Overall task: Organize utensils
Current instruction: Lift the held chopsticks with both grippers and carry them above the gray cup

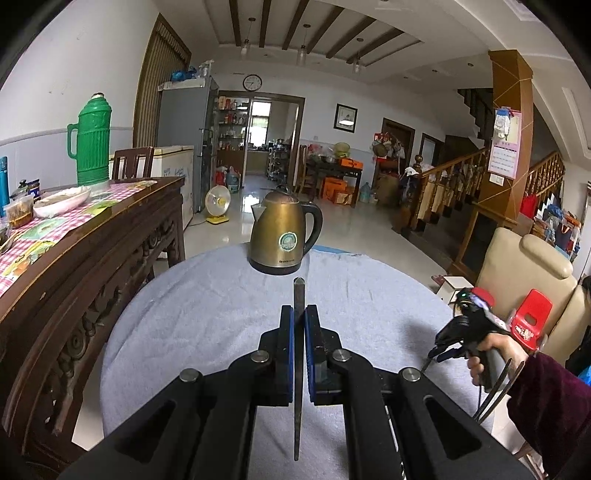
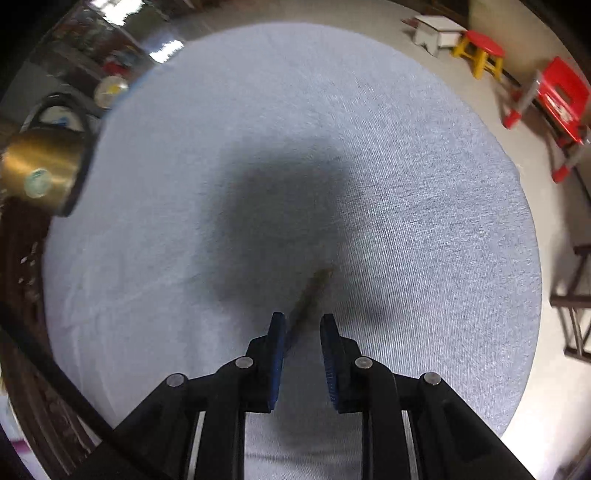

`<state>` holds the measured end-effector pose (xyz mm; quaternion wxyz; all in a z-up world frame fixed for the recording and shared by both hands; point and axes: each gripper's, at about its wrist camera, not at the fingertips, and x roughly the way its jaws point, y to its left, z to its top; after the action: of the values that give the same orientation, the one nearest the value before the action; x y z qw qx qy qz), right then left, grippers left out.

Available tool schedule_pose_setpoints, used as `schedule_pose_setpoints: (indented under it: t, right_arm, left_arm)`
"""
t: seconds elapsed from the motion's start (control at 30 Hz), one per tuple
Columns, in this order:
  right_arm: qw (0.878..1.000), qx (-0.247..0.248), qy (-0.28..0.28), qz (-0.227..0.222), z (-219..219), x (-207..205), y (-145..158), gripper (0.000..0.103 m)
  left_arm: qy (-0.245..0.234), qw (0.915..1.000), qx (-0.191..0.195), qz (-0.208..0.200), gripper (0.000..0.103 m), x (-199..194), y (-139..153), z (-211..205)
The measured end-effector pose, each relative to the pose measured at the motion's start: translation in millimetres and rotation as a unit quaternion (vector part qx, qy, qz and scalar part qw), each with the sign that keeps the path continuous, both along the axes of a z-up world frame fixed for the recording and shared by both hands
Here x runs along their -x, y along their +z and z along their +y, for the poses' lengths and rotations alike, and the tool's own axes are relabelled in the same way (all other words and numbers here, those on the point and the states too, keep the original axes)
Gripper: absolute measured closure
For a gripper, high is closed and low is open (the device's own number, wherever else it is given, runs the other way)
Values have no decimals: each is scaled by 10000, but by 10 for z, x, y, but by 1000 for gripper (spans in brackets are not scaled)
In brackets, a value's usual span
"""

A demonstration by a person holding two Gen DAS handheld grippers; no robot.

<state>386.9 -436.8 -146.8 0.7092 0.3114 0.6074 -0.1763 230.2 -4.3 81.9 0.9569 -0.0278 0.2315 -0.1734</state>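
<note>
Left wrist view: dark flat utensil (image 1: 298, 332) clamped edge-on in the left gripper (image 1: 299, 314), tip poking out toward the kettle (image 1: 284, 236).
Right wrist view: thin stick (image 2: 308, 295) – blurred – slants between the right gripper's (image 2: 303, 321) parted pads; contact unclear.
Surface: blue-grey cloth (image 2: 406, 184).

**Counts around the round table**

One round table (image 1: 207, 295) with a pale blue cloth. On it, far side: one brass-coloured kettle (image 1: 282, 236). Two grippers over the table: left gripper (image 1: 299, 325) with one dark flat utensil (image 1: 298, 295) between its pads, right gripper (image 2: 303, 325) with one thin brownish stick (image 2: 312, 288), blurred. Left of the table: one wooden sideboard (image 1: 110, 236), one green thermos (image 1: 92, 144) on it. Right of the table: one red-topped stool (image 2: 484, 48), one white stool (image 2: 437, 31).
</note>
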Motion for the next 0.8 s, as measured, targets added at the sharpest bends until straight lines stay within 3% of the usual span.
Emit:
schedule_pose_setpoints:
  t: [0.17,0.37,0.57,0.8]
  right_arm:
    - [9991,378,-54,201,41,-138,3,80]
    - [9952,930,226,219,233,-162,-4,92]
    - [9948,715,223,-688,258,203,181,97]
    - [9771,798,110,-1970,261,906,720,97]
  left_arm:
    - [-22,10000,58,24,98,-32,-15,28]
    - [58,9999,107,90,98,-34,-15,80]
    - [90,9999,47,8,98,95,54,81]
    - [113,9998,134,-114,98,258,185,120]
